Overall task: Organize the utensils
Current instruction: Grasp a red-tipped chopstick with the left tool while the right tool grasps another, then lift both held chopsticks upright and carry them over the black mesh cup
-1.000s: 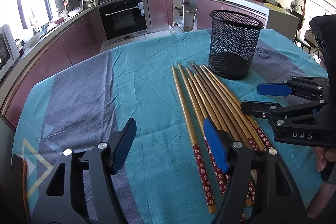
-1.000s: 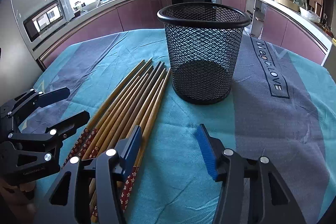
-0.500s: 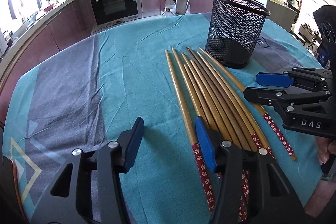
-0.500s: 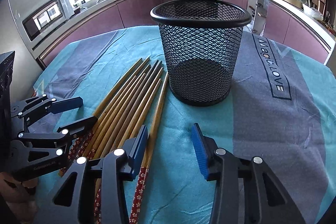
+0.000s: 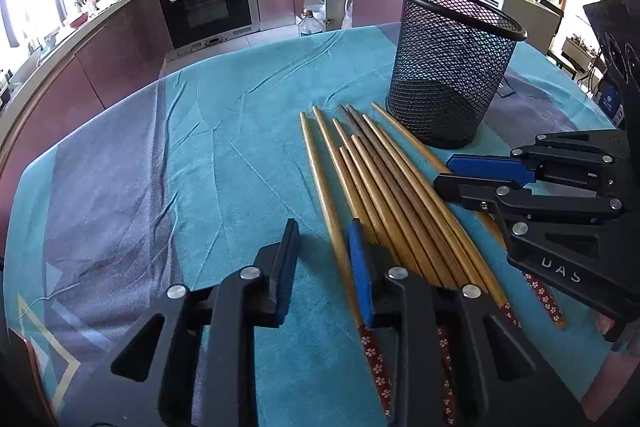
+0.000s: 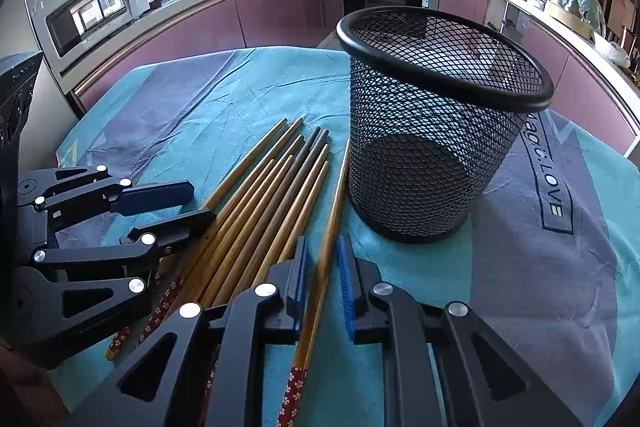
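Observation:
Several wooden chopsticks [image 5: 384, 187] with red flowered ends lie side by side on the teal tablecloth, also in the right wrist view [image 6: 264, 203]. A black mesh holder [image 5: 450, 67] stands upright just beyond their tips, also in the right wrist view [image 6: 432, 123]. My left gripper [image 5: 324, 255] is open, low over the cloth; its right finger rests by the leftmost chopstick [image 5: 326, 203]. My right gripper [image 6: 322, 267] is partly open, its fingers straddling the rightmost chopstick [image 6: 332, 223] without closing on it. Each gripper shows in the other's view, the right one [image 5: 444, 173] and the left one [image 6: 192, 203].
The round table's tablecloth [image 5: 200, 155] has grey patches and printed lettering [image 6: 548, 171]. Kitchen counters, an oven [image 5: 204, 3] and a microwave [image 6: 92, 11] ring the table beyond its far edge.
Both grippers have moved forward and down onto the chopsticks and narrowed their jaws. The right gripper now straddles the rightmost chopstick; the left has shifted beside the leftmost one.

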Motion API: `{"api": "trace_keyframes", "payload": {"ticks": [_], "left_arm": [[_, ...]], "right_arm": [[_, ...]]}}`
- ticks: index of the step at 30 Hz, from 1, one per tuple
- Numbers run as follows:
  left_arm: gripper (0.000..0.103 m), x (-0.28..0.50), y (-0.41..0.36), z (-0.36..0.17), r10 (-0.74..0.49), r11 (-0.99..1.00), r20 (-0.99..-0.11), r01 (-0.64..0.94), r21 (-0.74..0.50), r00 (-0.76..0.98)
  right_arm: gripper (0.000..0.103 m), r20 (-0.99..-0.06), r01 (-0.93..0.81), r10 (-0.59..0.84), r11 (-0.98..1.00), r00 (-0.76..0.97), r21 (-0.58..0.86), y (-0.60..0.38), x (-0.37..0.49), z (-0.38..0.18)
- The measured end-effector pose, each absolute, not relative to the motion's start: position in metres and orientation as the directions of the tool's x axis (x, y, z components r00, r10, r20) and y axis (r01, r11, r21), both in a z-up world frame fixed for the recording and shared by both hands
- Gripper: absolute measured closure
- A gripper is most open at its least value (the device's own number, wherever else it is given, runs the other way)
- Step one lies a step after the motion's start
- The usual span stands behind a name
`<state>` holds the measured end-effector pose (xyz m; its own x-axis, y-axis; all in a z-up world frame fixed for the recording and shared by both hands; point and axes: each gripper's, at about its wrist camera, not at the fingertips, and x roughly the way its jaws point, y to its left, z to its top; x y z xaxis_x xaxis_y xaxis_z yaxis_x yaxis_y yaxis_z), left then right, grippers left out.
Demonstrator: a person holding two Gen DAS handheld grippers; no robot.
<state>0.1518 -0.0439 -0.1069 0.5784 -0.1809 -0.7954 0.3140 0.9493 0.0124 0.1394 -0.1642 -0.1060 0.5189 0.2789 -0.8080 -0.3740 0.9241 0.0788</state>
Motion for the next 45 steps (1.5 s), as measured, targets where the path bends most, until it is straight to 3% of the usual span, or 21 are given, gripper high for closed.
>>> {"api": "trace_keyframes", "payload": {"ticks": [5,18,32,45], "left_arm": [[0.094,0.151,-0.046,-0.108,-0.196,0.954,-0.791,0.301,-0.016,0.58],[0.095,0.131,-0.015,-0.084,-0.282,0.952,-0.751,0.269,-0.143,0.597],[0.095,0.104,0.003,0.024,-0.508,0.861,-0.529,0.42,-0.286,0.68],[0.095,0.133,-0.028,0.1,-0.554,0.83,-0.353,0.465,-0.309,0.754]], "right_arm": [[0.097,-0.803,-0.363,0.315,0.922,0.506,0.132,-0.171,0.139,-0.105],[0.097,-0.724,-0.426,0.467,0.866,0.508,0.261,-0.187,0.121,-0.078],[0.098,-0.536,-0.475,0.553,0.83,0.637,0.292,-0.214,0.104,-0.005],[0.098,-0.422,-0.484,0.531,0.846,0.735,0.222,-0.242,0.121,0.054]]}}
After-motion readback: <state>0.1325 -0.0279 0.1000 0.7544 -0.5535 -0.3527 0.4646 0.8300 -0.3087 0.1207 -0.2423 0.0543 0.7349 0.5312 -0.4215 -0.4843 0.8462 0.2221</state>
